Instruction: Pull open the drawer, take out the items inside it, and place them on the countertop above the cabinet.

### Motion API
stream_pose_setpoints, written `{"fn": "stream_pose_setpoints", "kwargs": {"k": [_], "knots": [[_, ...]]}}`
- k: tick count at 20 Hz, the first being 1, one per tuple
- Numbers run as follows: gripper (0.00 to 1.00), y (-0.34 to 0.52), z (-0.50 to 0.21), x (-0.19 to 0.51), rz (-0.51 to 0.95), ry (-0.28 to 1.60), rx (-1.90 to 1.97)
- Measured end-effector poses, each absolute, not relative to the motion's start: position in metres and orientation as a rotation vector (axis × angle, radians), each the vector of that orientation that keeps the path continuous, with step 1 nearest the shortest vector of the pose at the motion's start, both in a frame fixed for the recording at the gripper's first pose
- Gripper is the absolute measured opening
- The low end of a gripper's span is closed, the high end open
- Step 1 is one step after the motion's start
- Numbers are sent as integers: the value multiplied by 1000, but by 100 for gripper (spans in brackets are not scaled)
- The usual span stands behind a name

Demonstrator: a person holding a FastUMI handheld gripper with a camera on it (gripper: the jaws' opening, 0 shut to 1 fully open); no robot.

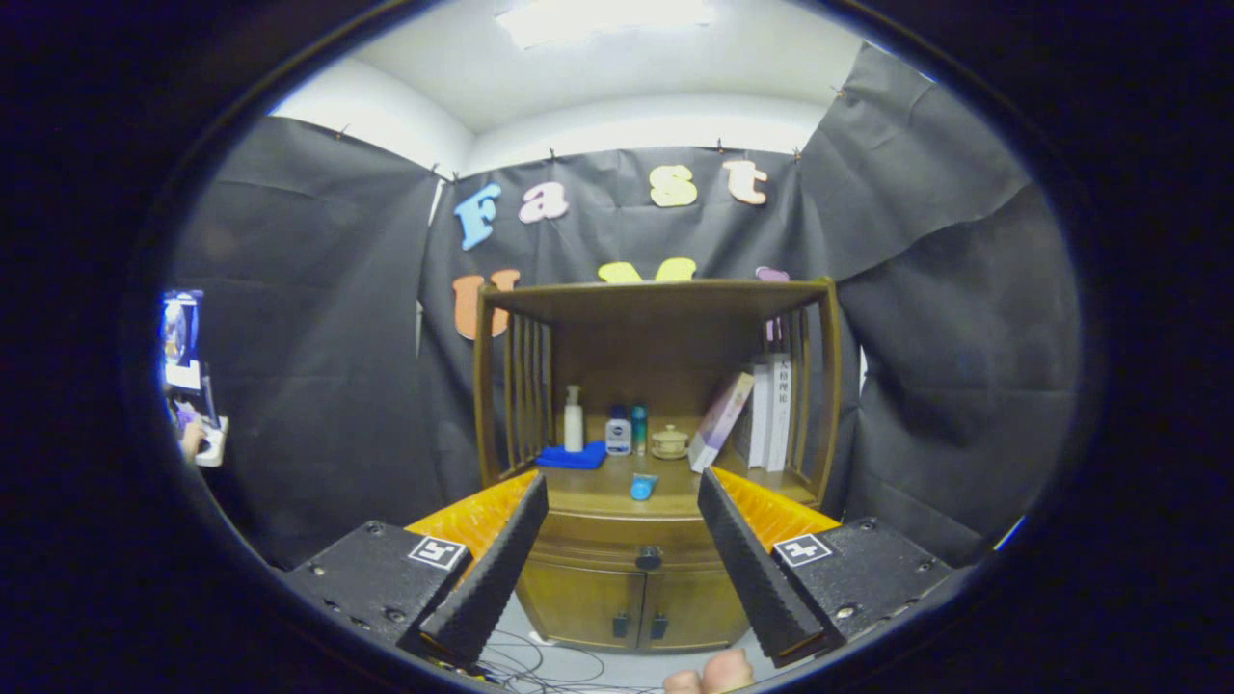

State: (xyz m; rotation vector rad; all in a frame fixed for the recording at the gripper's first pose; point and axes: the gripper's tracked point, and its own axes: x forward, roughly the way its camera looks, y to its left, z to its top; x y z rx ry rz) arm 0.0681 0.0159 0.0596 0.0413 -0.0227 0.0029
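Note:
A brown wooden cabinet point(627, 588) stands ahead against the booth wall. Its drawer point(617, 554) sits just under the countertop point(598, 487) and looks closed, with a dark round knob point(649, 557) in the middle. My gripper point(622, 511) is open, held well back from the cabinet, with the drawer front and knob showing in the gap between the fingers. Nothing is between the fingers. On the countertop near its front edge lies a small blue item point(643, 486). The drawer's inside is hidden.
Further back on the countertop stand a white pump bottle point(574, 419) on a blue cloth point(573, 456), a small jar point(618, 432), a teal tube point(639, 429), a lidded cup point(669, 442) and leaning books point(762, 410). Two lower doors point(627, 607) sit under the drawer. Cables point(540, 665) lie on the floor.

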Motion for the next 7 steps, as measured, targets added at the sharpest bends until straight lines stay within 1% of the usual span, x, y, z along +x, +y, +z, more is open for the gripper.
{"fn": "stream_pose_setpoints", "kwargs": {"k": [1, 3, 7], "knots": [[100, 19, 69, 58, 12, -39, 35], [100, 7, 81, 41, -24, -67, 12], [100, -4, 70, 23, -47, -50, 12]]}}
